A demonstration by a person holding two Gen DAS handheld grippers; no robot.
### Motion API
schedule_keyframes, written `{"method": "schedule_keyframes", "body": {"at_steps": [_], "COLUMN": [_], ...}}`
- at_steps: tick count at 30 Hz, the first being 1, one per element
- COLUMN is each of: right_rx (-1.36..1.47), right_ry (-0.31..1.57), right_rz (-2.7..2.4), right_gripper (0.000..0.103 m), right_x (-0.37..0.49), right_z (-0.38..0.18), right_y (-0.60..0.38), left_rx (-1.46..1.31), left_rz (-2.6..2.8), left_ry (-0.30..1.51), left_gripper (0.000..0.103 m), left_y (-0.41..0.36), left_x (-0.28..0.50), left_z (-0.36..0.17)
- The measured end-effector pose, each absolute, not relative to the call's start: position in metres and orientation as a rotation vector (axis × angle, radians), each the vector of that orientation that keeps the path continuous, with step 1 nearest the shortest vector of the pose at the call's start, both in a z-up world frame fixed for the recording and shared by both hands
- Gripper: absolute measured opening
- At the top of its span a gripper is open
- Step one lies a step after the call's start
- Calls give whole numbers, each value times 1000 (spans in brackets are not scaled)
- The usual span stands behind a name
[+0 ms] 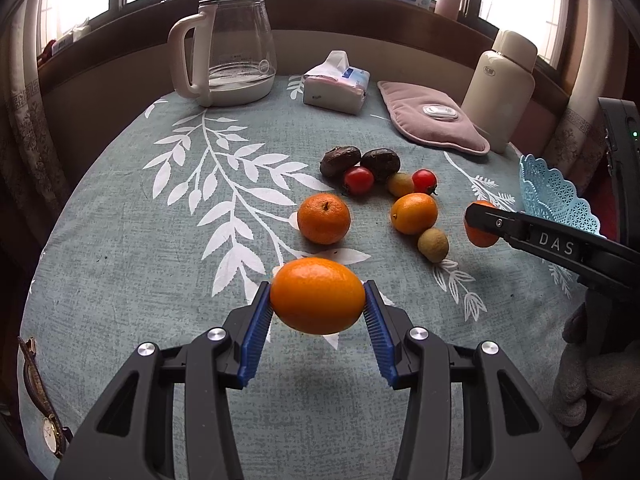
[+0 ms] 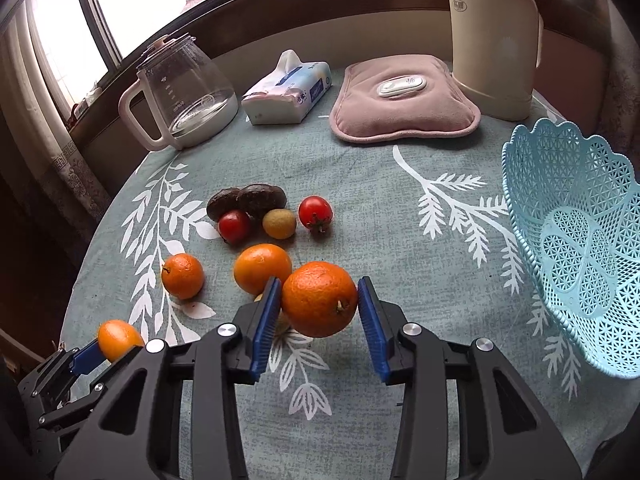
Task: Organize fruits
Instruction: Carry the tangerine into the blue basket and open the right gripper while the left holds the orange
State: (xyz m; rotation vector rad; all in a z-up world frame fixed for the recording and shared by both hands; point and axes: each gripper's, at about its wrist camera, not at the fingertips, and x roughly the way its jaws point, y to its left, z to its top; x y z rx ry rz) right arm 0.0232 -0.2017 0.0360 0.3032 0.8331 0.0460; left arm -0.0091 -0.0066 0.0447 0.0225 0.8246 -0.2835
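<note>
My left gripper (image 1: 318, 304) is shut on an orange (image 1: 318, 295) and holds it above the tablecloth. My right gripper (image 2: 318, 308) is shut on another orange (image 2: 319, 299), also lifted; it shows in the left wrist view (image 1: 482, 226) at the right. A light blue lace basket (image 2: 580, 248) stands empty at the right. On the cloth lie two more oranges (image 1: 324, 219) (image 1: 414, 213), two red tomatoes (image 1: 359, 180) (image 1: 424, 181), two dark passion fruits (image 1: 340, 161) (image 1: 381, 163) and two small yellowish fruits (image 1: 433, 244) (image 1: 400, 184).
At the back of the table stand a glass kettle (image 1: 228, 52), a tissue pack (image 1: 336, 84), a pink heating pad (image 1: 432, 116) and a cream thermos (image 1: 502, 88). A wristwatch (image 1: 44, 404) lies at the left table edge. Windows run behind.
</note>
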Motion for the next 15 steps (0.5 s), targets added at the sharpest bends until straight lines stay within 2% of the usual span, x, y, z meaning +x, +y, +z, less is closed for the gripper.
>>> {"method": "schedule_keyframes", "body": {"at_steps": [15], "right_rx": [388], "right_ry": [727], "right_rz": [-68], "right_gripper": [41], "right_x": [-16], "right_z": [67], "right_y": [-262], "left_rx": [49], "left_rz": [-303], "left_ry": [807], "left_gripper": [46], "left_y": [-20], "left_x": [-18], "left_z": [55]}}
